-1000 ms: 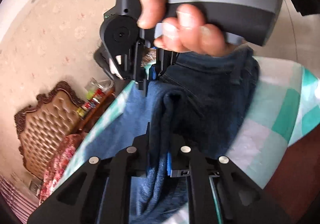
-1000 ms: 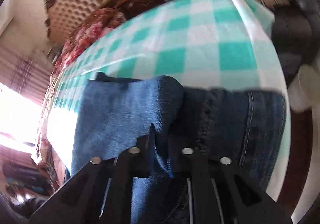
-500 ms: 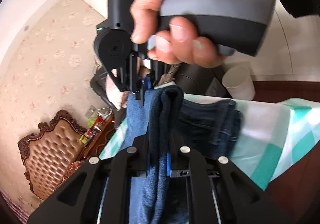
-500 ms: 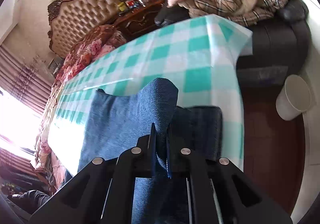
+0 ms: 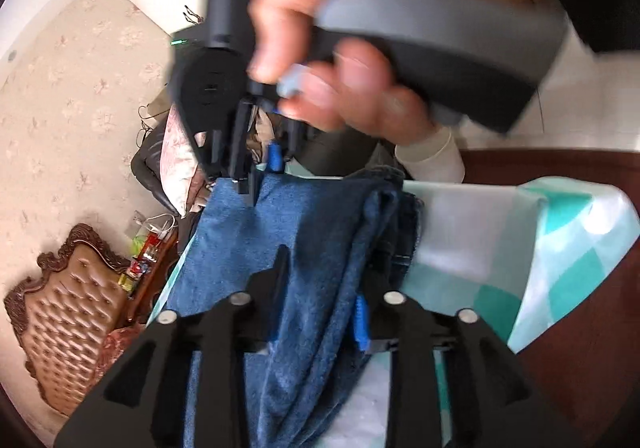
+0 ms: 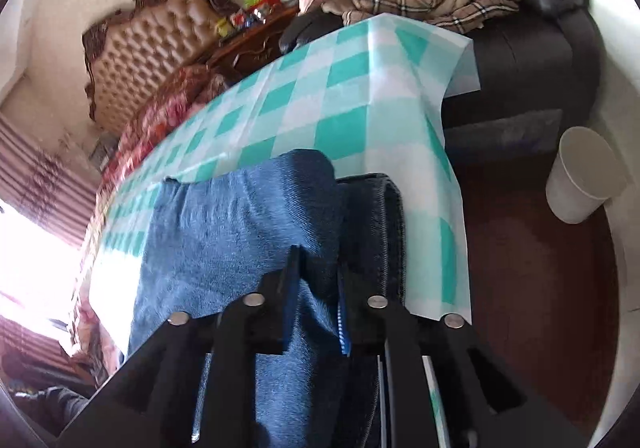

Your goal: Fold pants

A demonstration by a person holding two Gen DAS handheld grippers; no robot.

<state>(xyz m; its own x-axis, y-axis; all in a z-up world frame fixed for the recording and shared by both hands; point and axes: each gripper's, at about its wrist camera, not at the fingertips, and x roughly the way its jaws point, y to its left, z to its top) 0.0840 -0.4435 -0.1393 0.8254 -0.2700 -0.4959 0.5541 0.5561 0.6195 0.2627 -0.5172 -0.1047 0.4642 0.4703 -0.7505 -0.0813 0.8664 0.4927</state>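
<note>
The pants are blue jeans (image 5: 256, 248), folded over on a table with a teal and white checked cloth (image 6: 340, 108). In the left wrist view my left gripper (image 5: 320, 288) has its fingers parted, with a loose fold of denim lying between them. My right gripper (image 5: 260, 172) shows beyond it, held in a hand, its tips at the far edge of the denim. In the right wrist view my right gripper (image 6: 316, 280) also has parted fingers with the jeans (image 6: 224, 228) bunched between them. The darker waistband part (image 6: 380, 232) lies to the right.
The table corner (image 6: 460, 48) and its right edge drop off to a dark red floor. A white paper bin (image 6: 580, 176) stands on the floor at right. A black sofa (image 6: 520, 48) piled with pillows and plaid blankets is behind. A tufted headboard (image 6: 152, 48) is far left.
Both grippers have opened: their fingers were clamped on the denim fold and now stand apart. The fold has settled lower onto the jeans. Both cameras have lifted and pulled back.
</note>
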